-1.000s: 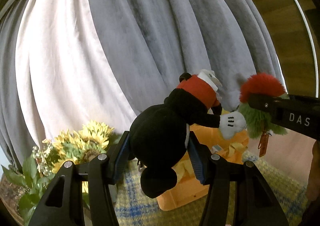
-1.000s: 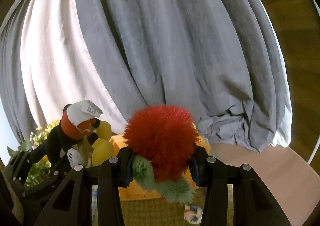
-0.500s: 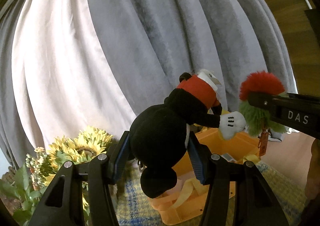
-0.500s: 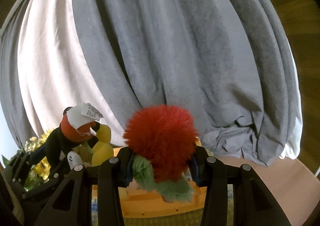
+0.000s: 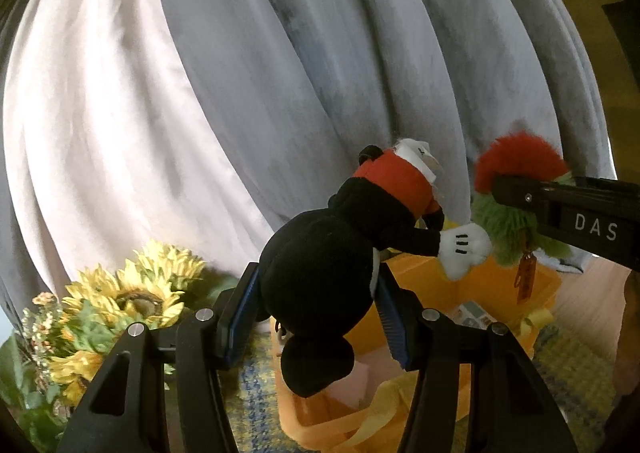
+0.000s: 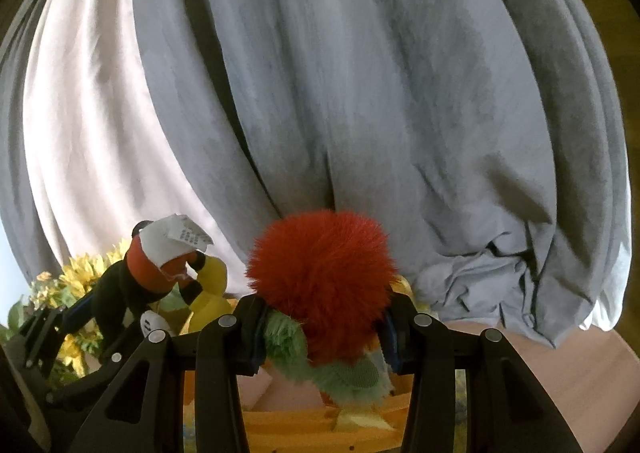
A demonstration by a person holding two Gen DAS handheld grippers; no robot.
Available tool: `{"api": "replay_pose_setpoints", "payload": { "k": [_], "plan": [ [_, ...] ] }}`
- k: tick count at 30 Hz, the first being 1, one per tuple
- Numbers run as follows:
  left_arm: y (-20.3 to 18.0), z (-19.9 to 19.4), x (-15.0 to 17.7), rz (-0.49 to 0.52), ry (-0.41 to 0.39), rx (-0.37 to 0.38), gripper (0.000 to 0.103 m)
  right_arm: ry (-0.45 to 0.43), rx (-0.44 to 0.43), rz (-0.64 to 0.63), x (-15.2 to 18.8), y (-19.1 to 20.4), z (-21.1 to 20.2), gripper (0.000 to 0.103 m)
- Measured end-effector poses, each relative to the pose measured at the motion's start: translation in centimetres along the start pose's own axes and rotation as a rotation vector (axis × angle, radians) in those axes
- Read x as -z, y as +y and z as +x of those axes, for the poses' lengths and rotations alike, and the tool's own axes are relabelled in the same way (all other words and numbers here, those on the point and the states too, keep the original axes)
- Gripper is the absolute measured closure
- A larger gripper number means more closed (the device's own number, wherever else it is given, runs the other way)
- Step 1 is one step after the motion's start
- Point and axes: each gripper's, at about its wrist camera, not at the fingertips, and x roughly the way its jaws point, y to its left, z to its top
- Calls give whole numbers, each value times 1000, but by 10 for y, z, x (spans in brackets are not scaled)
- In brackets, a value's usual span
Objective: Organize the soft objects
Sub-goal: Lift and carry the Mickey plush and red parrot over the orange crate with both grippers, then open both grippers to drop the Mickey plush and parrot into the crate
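Note:
My left gripper is shut on a black mouse plush with red shorts, white gloves and yellow shoes, held above an orange fabric bin. My right gripper is shut on a fuzzy plush with red hair and a green body, also over the orange bin. In the left wrist view the red-and-green plush hangs just right of the mouse's white glove. In the right wrist view the mouse plush hangs at the left in the left gripper.
Grey and white curtains fill the background. A bunch of sunflowers stands at the left. The bin sits on a blue-and-yellow checked rug over a wooden floor. A small booklet lies inside the bin.
Both grippers have tilted down and moved forward with their plush toys, so the orange bin now shows more open below them. The grips have not changed.

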Motion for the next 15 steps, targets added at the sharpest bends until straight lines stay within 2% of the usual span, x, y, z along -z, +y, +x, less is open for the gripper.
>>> {"api": "replay_pose_setpoints", "payload": {
  "k": [15],
  "plan": [
    [-18, 57, 26, 35, 103, 36, 48, 109, 22, -15, 18, -12, 57, 58]
  ]
}}
